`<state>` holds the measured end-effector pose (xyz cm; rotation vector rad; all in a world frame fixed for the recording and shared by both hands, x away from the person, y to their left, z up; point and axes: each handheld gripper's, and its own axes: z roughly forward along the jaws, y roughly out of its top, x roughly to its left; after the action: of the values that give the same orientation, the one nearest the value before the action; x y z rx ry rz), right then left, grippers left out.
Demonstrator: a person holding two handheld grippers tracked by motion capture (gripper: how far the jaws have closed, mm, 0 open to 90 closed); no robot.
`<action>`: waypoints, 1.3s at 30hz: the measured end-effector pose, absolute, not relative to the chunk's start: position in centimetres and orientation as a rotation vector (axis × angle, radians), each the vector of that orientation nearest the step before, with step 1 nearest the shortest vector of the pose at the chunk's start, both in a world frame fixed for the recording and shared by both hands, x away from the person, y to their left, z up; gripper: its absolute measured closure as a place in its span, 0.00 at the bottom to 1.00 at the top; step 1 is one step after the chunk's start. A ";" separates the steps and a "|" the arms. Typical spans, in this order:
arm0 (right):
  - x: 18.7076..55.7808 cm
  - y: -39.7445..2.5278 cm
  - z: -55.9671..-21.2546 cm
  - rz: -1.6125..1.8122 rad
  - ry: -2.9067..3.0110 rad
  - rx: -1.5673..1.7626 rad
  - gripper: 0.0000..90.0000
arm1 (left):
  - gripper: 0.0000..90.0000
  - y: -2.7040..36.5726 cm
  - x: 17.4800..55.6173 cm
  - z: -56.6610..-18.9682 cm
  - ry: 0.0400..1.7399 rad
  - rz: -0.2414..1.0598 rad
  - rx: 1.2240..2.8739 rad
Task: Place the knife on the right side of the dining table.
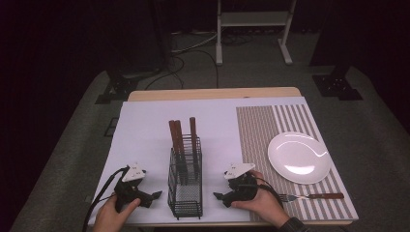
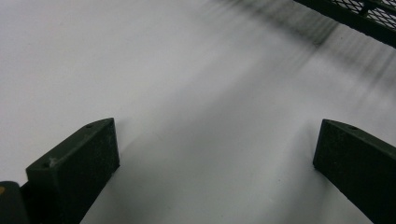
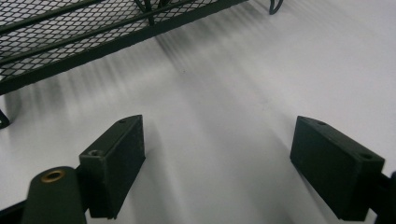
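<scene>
Both tongs, left [image 2: 215, 158] and right [image 3: 217, 163], gape wide over bare white mat [image 1: 145, 130] flanking the wire caddy [image 1: 185, 186], seemingly empty-handed.

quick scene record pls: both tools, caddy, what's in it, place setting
left tool: open, holds nothing, low over the white sheet, left of the caddy
right tool: open, holds nothing, right of the caddy
caddy: black wire mesh cutlery caddy, upright between the tools, near the front edge
contents: three wooden-handled utensils standing in the far compartment; heads hidden
near compartment: looks empty
placemat: striped placemat, right side
plate: white plate on the placemat, empty
fork: wooden-handled fork on the placemat, in front of the plate
</scene>
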<state>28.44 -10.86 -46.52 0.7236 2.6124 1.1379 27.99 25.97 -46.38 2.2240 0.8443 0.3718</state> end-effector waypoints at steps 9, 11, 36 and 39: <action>28.5 -10.7 -46.4 1.141 2.626 0.738 0.14 | 0.00 26.0 28.0 -46.4 0.844 0.372 2.224; 28.6 -10.8 -46.4 1.154 2.625 0.748 0.14 | 0.00 26.0 28.0 -46.4 0.844 0.372 2.224; 29.8 -11.2 -44.1 1.223 2.573 0.817 0.14 | 0.00 26.0 28.0 -46.4 0.842 0.373 2.227; 30.0 -11.4 -43.7 1.235 2.565 0.826 0.14 | 0.00 26.0 28.0 -46.4 0.845 0.371 2.225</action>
<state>29.95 -11.41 -43.66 0.8262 2.5646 1.2355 27.98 25.98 -46.37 2.2253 0.8449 0.3705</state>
